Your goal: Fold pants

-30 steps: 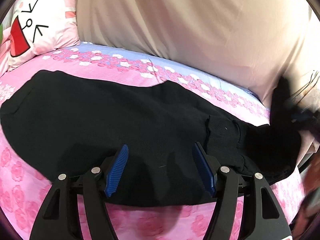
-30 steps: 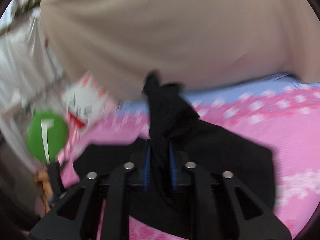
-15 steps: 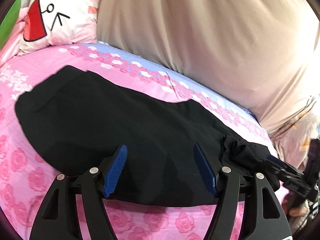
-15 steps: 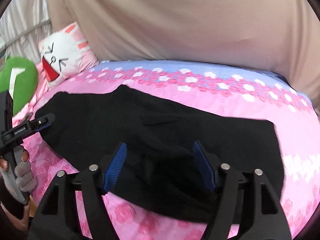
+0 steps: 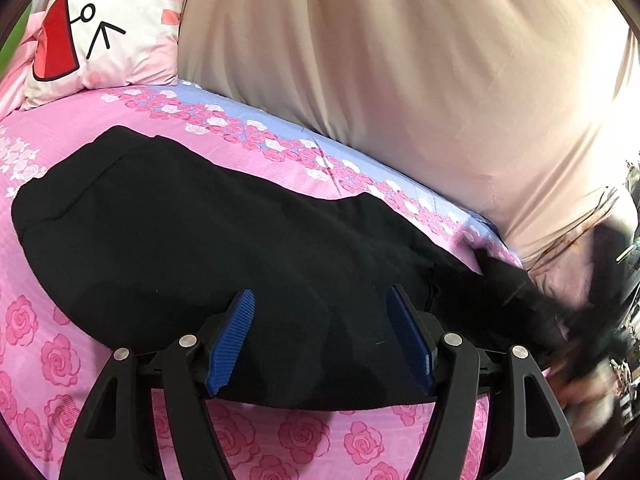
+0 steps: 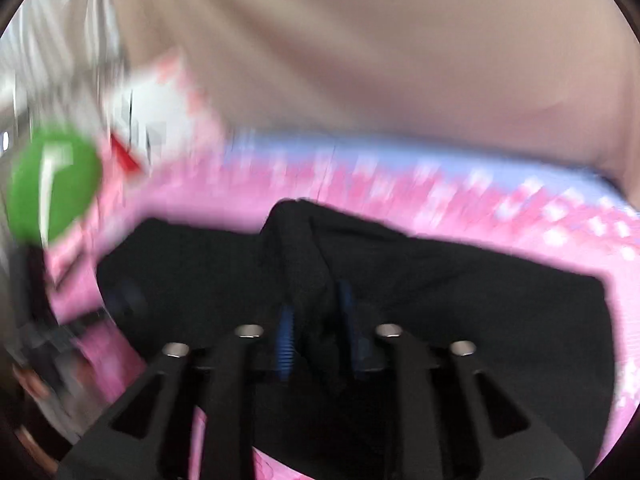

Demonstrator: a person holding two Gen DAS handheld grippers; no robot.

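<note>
Black pants (image 5: 208,240) lie spread across the pink rose bedsheet (image 5: 52,352). My left gripper (image 5: 320,304) is open, its blue pads just above the near edge of the pants, holding nothing. My right gripper (image 6: 314,320) is shut on a bunched fold of the black pants (image 6: 300,248), which it lifts off the rest of the cloth; this view is blurred by motion. In the left wrist view the right gripper (image 5: 576,340) appears blurred at the far right end of the pants.
A beige curtain (image 5: 400,60) hangs behind the bed. A white cartoon pillow (image 5: 88,28) lies at the back left. A green round object (image 6: 52,188) shows at the left of the right wrist view. The sheet has a lilac band (image 5: 304,144) along the far side.
Half a second ago my right gripper was open above the pants; now it is shut on a fold and moving fast. My left gripper stays open, with the view shifted slightly.
</note>
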